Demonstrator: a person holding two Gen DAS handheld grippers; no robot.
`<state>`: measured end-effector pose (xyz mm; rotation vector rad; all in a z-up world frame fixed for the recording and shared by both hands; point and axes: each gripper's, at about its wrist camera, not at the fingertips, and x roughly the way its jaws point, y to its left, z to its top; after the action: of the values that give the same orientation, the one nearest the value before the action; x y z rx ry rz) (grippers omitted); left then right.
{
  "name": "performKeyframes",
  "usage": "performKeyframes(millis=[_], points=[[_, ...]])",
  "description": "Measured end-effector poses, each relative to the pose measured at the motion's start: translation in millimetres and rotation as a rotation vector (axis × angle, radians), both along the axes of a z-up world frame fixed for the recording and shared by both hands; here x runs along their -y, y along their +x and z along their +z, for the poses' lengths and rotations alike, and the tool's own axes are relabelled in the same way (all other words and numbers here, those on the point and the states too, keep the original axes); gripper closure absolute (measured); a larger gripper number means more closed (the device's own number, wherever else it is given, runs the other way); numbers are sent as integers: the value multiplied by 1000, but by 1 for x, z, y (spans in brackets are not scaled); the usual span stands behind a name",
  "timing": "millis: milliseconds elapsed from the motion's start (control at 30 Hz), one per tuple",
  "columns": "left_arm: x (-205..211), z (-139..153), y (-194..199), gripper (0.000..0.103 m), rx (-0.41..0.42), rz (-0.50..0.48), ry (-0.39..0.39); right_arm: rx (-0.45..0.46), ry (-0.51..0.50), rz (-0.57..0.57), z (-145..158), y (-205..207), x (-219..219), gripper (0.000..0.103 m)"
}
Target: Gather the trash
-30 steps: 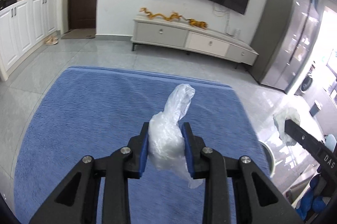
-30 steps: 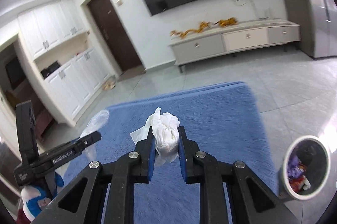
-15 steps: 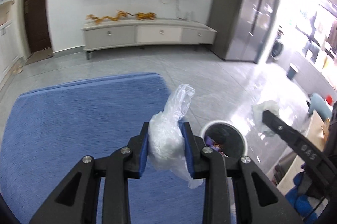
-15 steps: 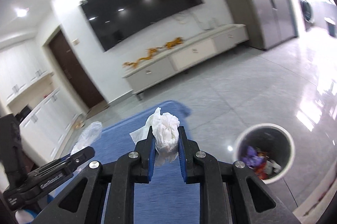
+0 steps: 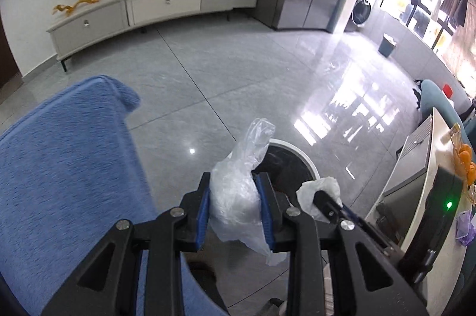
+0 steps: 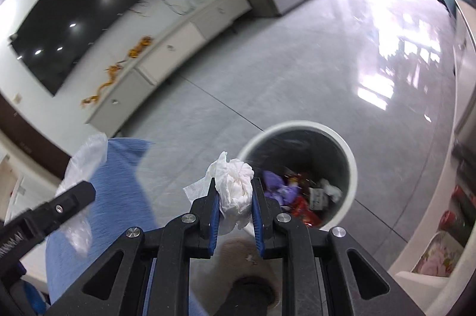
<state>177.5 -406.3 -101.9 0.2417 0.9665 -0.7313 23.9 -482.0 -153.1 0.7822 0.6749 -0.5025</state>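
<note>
carrying trash to bin
l gripper [image 5: 235,207] pinches plastic bag [image 5: 238,185], r gripper [image 6: 235,204] pinches tissue wad [image 6: 236,191]; next: centre over bin [image 6: 351,164], let go

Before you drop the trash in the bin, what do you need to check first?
1. Left gripper shut on the plastic bag: ok.
2. Right gripper shut on the crumpled tissue: ok.
3. Trash bin open, no lid: ok.
4. Room left in the bin above the trash: ok.
5. Tissue right over the bin's opening: not ok, it sits beside the near rim.
6. Plastic bag over the opening: cannot tell, it hides part of the rim.
</note>
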Motion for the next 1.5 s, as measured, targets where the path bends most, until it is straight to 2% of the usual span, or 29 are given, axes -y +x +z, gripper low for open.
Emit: performKeyframes(millis=[167, 433, 533, 600, 633, 767, 833, 867, 900, 1067, 1233, 1300, 1500], points=[[47, -29, 20, 75, -68, -25, 32, -58, 82, -71, -37, 4, 32, 85], [90, -66, 45, 74, -126, -68, 48, -108, 192, -142, -65, 19, 70, 82], [98, -80, 49, 68, -156, -75, 53, -125, 218, -149, -75, 25, 77, 79], [101, -86, 53, 57, -170, -70, 50, -134, 225, -155, -79, 26, 76, 72], [101, -88, 54, 57, -180, -67, 44, -140, 227, -158, -80, 27, 78, 67], [101, -90, 55, 56, -195, -65, 34, -158, 216, -175, -82, 28, 80, 67], [98, -85, 53, 56, -192, -56, 27, -166, 210, -189, -80, 26, 80, 63], [97, -82, 52, 56, -189, -51, 21, -169, 209, -200, -79, 24, 79, 52], [93, -76, 50, 56, -181, -45, 14, -166, 208, -211, -77, 22, 79, 49], [62, -37, 41, 56, -104, -4, -16, -137, 153, -207, -53, 16, 68, 48], [6, 5, 27, 55, -18, 63, -41, -74, 77, -170, -11, 13, 45, 43], [-23, 21, 20, 51, 17, 92, -53, -45, 34, -142, 8, 12, 30, 40], [-116, 61, -8, 49, 153, 180, -59, 30, -101, 0, 58, 5, -33, 32]])
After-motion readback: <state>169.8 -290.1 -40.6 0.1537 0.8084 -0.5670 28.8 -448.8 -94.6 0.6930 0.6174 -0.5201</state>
